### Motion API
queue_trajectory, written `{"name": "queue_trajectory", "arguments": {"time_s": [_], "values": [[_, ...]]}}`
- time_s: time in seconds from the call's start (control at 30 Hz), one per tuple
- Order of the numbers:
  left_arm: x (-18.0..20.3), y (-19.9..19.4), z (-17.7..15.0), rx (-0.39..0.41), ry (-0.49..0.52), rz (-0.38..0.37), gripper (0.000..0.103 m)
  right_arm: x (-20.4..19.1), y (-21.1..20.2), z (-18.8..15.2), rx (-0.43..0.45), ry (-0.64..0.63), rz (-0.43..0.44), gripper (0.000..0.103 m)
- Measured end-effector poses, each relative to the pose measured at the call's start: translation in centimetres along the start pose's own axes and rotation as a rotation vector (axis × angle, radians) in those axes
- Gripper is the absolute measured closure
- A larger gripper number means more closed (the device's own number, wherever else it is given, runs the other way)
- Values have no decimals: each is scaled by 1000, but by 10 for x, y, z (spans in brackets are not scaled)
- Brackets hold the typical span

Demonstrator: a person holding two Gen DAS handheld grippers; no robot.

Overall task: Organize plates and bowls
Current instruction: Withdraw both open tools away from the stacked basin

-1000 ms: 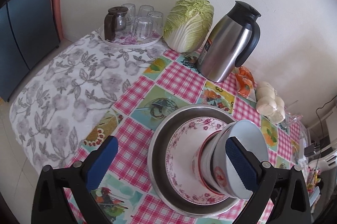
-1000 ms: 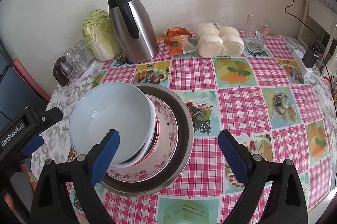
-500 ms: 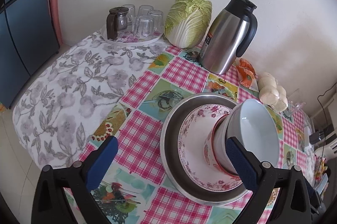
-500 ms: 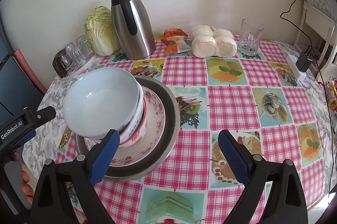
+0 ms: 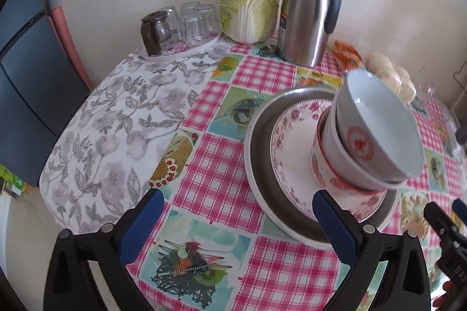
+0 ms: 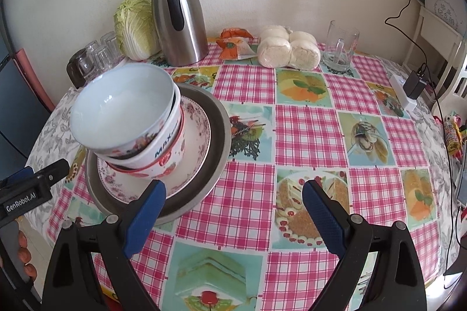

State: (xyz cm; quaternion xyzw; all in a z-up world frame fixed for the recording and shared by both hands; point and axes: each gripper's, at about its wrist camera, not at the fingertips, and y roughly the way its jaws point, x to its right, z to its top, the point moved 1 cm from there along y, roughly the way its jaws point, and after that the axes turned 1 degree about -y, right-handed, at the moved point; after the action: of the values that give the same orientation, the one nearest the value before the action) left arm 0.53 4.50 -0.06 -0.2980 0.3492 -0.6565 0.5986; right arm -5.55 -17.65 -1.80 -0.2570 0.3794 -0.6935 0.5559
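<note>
Several nested bowls [image 5: 373, 141] stand tilted on a pink floral plate [image 5: 292, 153], which lies in a wide metal dish [image 5: 256, 141]. The top bowl is white inside with a red emblem. My left gripper [image 5: 236, 203] is open and holds nothing, low in front of the stack, its right finger just before the dish rim. In the right wrist view the same bowls [image 6: 122, 112], floral plate [image 6: 198, 135] and metal dish [image 6: 221, 130] sit at left. My right gripper [image 6: 233, 188] is open and holds nothing, its left finger beside the dish's near rim.
Along the back wall stand a steel thermos [image 6: 181, 19], a cabbage [image 6: 134, 24], a tray of upturned glasses [image 5: 181, 24], an orange packet [image 6: 233, 45], bagged buns [image 6: 286, 51] and a glass mug [image 6: 340, 48]. A charger and cable [image 6: 408, 83] lie at the right edge.
Both grippers have drawn back and lower from the stack, so it looks farther off and more side-on. The bowls, plate and dish have stayed put. Both grippers remain open.
</note>
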Motion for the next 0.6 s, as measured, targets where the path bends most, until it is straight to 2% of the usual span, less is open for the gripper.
{"name": "queue_trajectory", "arguments": {"time_s": [0.13, 0.47, 0.6], "values": [[4, 11, -5, -54, 23, -24, 0, 0, 7, -1, -30, -7, -11, 8], [13, 23, -11, -97, 81, -29, 0, -1, 22, -6, -91, -23, -13, 8], [15, 32, -14, -125, 85, -56, 0, -1, 25, -7, -102, -28, -12, 8]]}}
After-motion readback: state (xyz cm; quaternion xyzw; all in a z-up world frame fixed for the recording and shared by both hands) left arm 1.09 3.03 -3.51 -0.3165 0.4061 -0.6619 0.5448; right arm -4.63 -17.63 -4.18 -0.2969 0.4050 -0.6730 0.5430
